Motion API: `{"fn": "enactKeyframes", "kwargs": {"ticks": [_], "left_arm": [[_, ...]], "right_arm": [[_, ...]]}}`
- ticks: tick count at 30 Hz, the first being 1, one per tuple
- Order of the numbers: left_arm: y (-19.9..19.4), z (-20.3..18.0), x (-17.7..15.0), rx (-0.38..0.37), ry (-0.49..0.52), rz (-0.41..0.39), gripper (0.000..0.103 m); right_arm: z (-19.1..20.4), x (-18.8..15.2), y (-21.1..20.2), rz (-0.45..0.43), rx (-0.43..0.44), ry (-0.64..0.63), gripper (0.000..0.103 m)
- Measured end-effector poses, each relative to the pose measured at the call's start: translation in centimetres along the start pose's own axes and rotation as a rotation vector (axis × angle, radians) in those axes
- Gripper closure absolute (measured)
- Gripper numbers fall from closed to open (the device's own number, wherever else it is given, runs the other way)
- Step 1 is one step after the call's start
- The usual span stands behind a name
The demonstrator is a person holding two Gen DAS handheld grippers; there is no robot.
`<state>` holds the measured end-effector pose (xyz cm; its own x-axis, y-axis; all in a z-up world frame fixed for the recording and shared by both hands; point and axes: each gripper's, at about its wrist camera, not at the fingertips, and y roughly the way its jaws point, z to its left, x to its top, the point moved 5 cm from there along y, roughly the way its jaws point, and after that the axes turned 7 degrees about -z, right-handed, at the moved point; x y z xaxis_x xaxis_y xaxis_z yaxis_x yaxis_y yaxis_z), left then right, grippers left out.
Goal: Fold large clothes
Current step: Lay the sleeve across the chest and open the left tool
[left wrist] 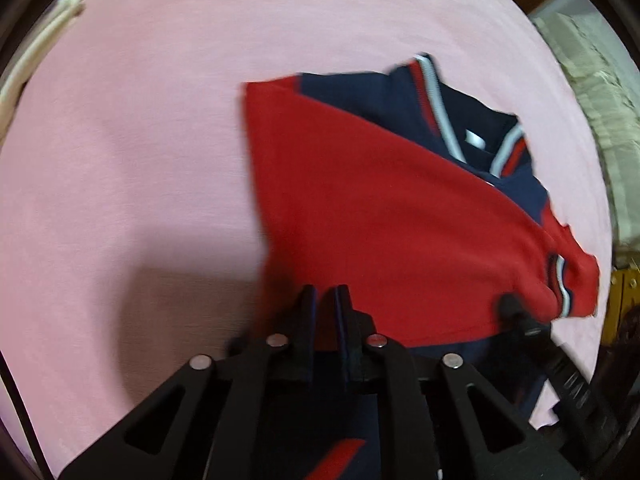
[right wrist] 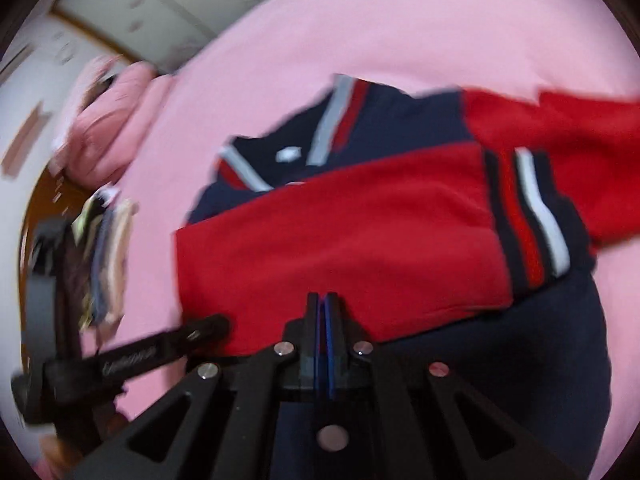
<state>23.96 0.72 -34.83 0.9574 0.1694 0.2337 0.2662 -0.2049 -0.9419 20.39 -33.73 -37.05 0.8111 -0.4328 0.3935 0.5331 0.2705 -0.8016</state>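
Observation:
A red and navy jacket (left wrist: 380,208) with a red-white striped collar lies on a pink bedsheet (left wrist: 140,140). Its red sleeves are folded across the navy body. My left gripper (left wrist: 325,292) is shut on the jacket's red fabric at its near edge. The right gripper (left wrist: 510,306) shows at the lower right, touching the red sleeve near its striped cuff. In the right wrist view the jacket (right wrist: 340,240) fills the middle, and my right gripper (right wrist: 323,298) is shut on the red sleeve's near edge. The left gripper (right wrist: 216,326) reaches in from the lower left.
The pink sheet (right wrist: 440,32) covers the bed. A pink pillow or bundle (right wrist: 108,120) lies at the far left beside a wall. A stack of folded cloth (right wrist: 108,256) sits at the bed's left edge. Pale bedding (left wrist: 592,100) lies past the right edge.

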Motion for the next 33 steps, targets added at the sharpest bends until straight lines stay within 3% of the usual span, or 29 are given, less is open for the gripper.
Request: {"fn": "enactKeyframes", "kwargs": {"ticks": [2,5,7,9,10,13,16,17,18,20,21,25,26,29,31,33], "left_arm": [[0.1,0.9,0.1,-0.021,-0.024,0.01,0.099],[0.5,1.4,0.1,-0.071,-0.055,0.035,0.1],[0.5,1.4,0.2,-0.065,-0.024,0.043,0.1],[0.3,1.4,0.1,-0.056,0.001,0.042,0.1],[0.2,1.2,0.1,-0.05,0.009,0.04,0.1],[0.9,-0.3,0.0,-0.032,0.032,0.047,0.1],[0.3,-2.3,-0.6,0.041,0.104,0.044,0.095],[-0.1,-3.1,-1.0,0.057,0.128,0.04,0.082],[-0.4,-4.2,-1.5,0.059,0.152,0.033,0.058],[-1.1,-6.2,-2.6,0.054,0.178,0.009,0.021],[-1.3,-7.0,-3.0,0.05,0.19,-0.003,0.018],[-1.4,-11.2,-6.0,0.053,0.282,0.04,0.018],[-1.3,-12.1,-6.8,0.085,0.31,0.058,0.018],[-1.0,-14.0,-8.5,0.177,0.348,0.075,0.018],[-0.8,-15.3,-9.5,0.211,0.353,0.091,0.018],[-0.8,-17.0,-10.2,0.229,0.34,0.104,0.018]], "right_arm": [[-3.3,1.2,-1.8,-0.084,-0.138,0.057,0.103],[-6.4,1.6,-3.8,-0.107,-0.111,0.136,0.103],[-6.2,1.5,-5.1,-0.133,-0.185,0.076,0.103],[-5.8,1.8,-6.7,-0.162,-0.324,0.015,0.098],[-5.8,1.9,-7.4,-0.172,-0.331,0.03,0.098],[-6.1,1.4,-8.9,-0.187,-0.265,0.157,0.098],[-7.0,-0.3,-10.0,-0.186,-0.236,0.26,0.098],[-7.3,-0.9,-10.1,-0.18,-0.223,0.295,0.098],[-7.9,-1.1,-10.4,-0.172,-0.21,0.323,0.098],[-8.6,-2.5,-10.1,-0.146,-0.172,0.39,0.098],[-9.1,-3.2,-10.1,-0.133,-0.159,0.414,0.098],[-10.6,-4.5,-10.0,-0.092,-0.11,0.479,0.095],[-10.8,-4.5,-10.2,-0.086,-0.084,0.491,0.093],[-11.6,-3.7,-10.9,-0.074,-0.047,0.477,0.071],[-12.5,-2.9,-11.5,-0.077,-0.041,0.455,0.052],[-14.2,-1.6,-12.1,-0.073,-0.041,0.446,0.048]]}}
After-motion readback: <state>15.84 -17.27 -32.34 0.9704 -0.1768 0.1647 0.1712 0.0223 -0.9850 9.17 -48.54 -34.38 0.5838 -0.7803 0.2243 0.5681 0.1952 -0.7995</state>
